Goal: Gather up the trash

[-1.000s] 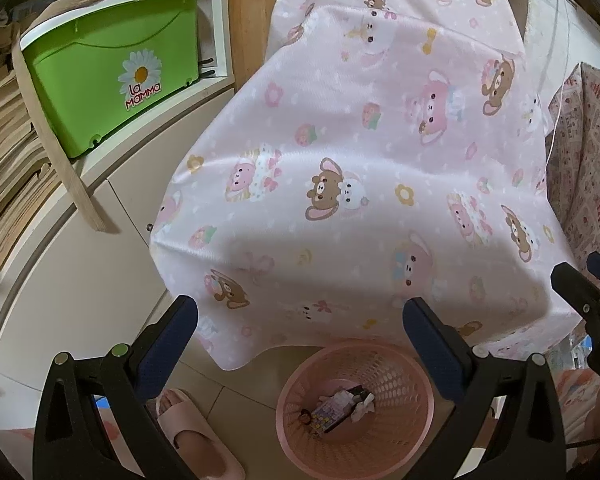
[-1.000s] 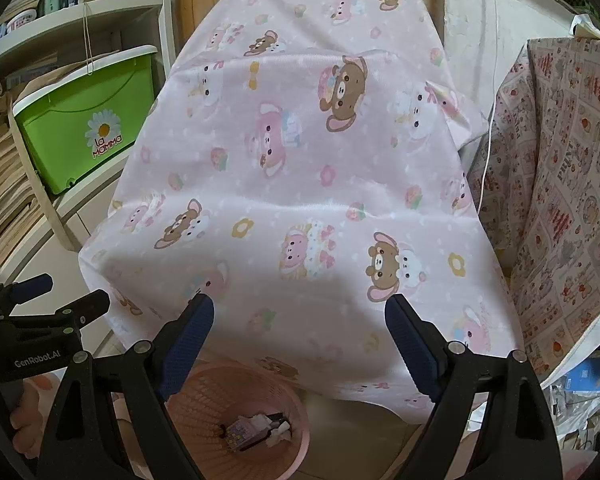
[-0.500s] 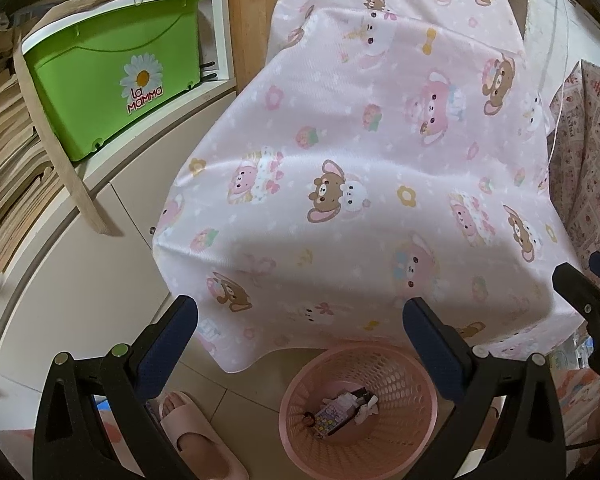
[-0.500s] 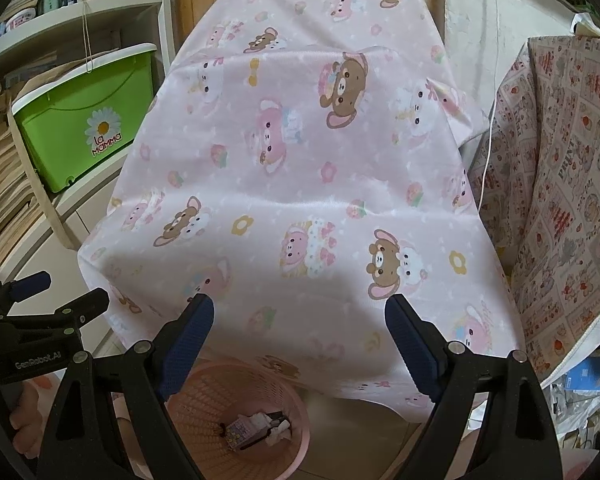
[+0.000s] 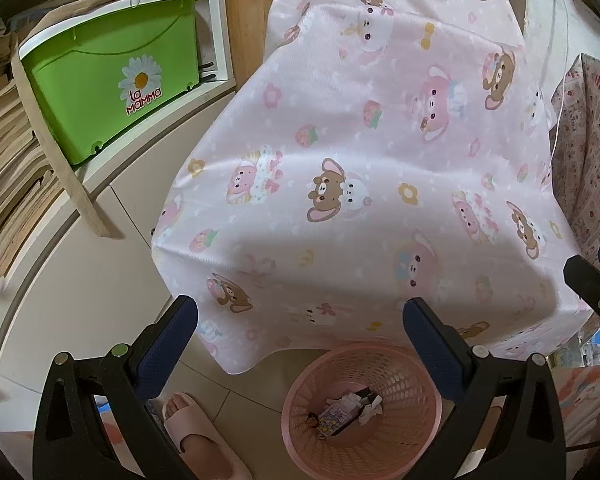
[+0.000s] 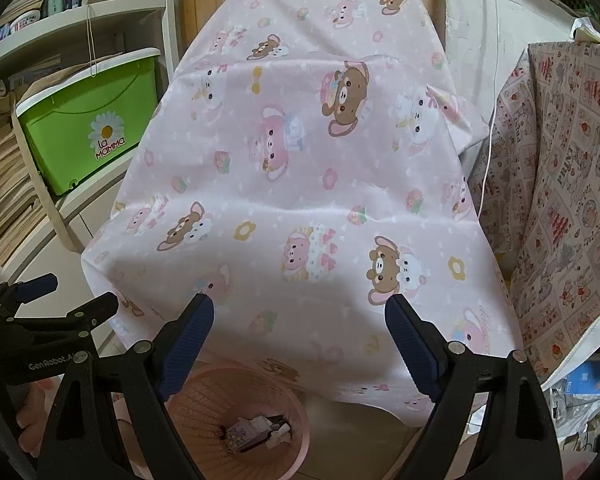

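A pink mesh waste basket (image 5: 412, 380) (image 6: 204, 394) stands on the tiled floor under the near edge of a table draped in a pink bear-print cloth (image 5: 380, 168) (image 6: 300, 208). Inside the basket lie bits of trash (image 5: 346, 410) (image 6: 256, 430): a colourful wrapper, a dark piece and crumpled white paper. My left gripper (image 5: 300, 320) is open and holds nothing, hovering above the basket. My right gripper (image 6: 300, 320) is open too, above and right of the basket. Each gripper shows at the edge of the other's view.
A green "La Mamma" storage box (image 5: 112, 80) sits on a white shelf at the left beside stacked papers (image 5: 4, 168). A foot in a pink slipper (image 5: 200, 436) stands left of the basket. Another patterned cloth (image 6: 560, 200) hangs at the right, with clutter on the floor below.
Both cameras have drifted slightly; the basket sits a little further right in the left wrist view. Both grippers stay open and nothing was picked up.
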A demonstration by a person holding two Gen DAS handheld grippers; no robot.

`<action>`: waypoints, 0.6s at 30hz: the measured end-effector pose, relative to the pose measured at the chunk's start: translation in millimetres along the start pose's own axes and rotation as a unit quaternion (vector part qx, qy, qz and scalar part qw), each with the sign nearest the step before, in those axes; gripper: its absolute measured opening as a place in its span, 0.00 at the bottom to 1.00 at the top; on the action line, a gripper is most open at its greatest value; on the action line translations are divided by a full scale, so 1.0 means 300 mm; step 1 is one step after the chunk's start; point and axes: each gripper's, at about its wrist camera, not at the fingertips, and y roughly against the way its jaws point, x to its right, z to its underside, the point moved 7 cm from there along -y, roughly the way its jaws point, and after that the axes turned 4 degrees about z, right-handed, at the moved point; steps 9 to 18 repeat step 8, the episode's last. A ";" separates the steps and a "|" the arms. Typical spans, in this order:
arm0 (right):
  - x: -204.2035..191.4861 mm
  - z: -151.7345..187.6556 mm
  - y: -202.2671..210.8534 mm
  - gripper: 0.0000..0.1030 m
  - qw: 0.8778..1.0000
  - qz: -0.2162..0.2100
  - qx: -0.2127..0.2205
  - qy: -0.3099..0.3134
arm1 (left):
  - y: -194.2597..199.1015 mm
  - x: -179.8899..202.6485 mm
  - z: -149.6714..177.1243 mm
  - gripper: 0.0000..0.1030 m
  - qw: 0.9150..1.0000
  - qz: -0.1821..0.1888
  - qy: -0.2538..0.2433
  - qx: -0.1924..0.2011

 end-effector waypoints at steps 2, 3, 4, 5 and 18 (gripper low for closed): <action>0.002 0.000 0.000 0.86 1.000 0.001 -0.001 -0.001 | -0.002 0.002 0.001 0.98 1.000 0.002 0.000 -0.001; 0.003 -0.002 -0.001 0.86 1.000 0.001 -0.002 -0.002 | -0.004 0.003 0.002 0.98 1.000 0.002 0.000 -0.002; 0.006 -0.003 -0.002 0.86 1.000 0.001 -0.002 -0.002 | -0.005 0.003 0.003 0.98 1.000 0.002 0.000 -0.002; 0.006 -0.003 -0.002 0.86 1.000 0.001 -0.002 -0.003 | -0.007 0.003 0.003 0.98 1.000 0.002 -0.001 -0.003; 0.009 -0.004 -0.008 0.86 1.000 0.003 -0.004 -0.002 | -0.013 0.007 0.007 0.98 1.000 0.004 -0.004 -0.006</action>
